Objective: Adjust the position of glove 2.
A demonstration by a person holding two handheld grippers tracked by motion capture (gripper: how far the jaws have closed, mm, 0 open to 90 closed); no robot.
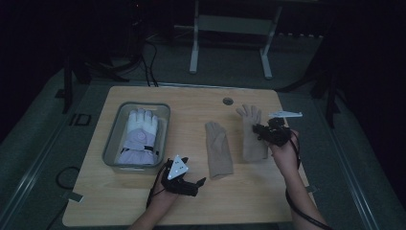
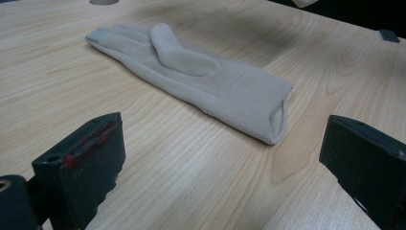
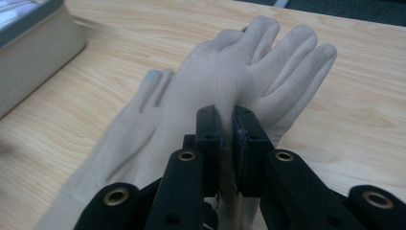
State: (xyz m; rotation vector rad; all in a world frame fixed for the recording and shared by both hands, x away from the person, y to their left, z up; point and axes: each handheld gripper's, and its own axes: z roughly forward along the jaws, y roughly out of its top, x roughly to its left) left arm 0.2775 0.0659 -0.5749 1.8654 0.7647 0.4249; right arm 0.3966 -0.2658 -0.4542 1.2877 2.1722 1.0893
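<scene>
Two beige knit gloves are on the wooden table [image 1: 143,201]. One beige glove [image 1: 218,149] [image 2: 191,72] lies flat mid-table, thumb folded over the palm, cuff towards the person. My left gripper [image 1: 200,182] [image 2: 220,163] rests low on the table just short of that cuff, jaws wide apart with nothing between them. My right gripper [image 1: 258,130] [image 3: 229,129] is shut on the fabric of the second beige glove [image 1: 251,134] [image 3: 249,72], pinching it at the palm and holding it lifted off the table, its fingers spread beyond the jaws.
A grey tray [image 1: 111,143] at the left holds a white and lilac ski glove [image 1: 139,136]; its corner [image 3: 28,57] appears in the right gripper view. A round cable hole [image 1: 228,101] sits near the table's far edge. Cables trail from both grippers.
</scene>
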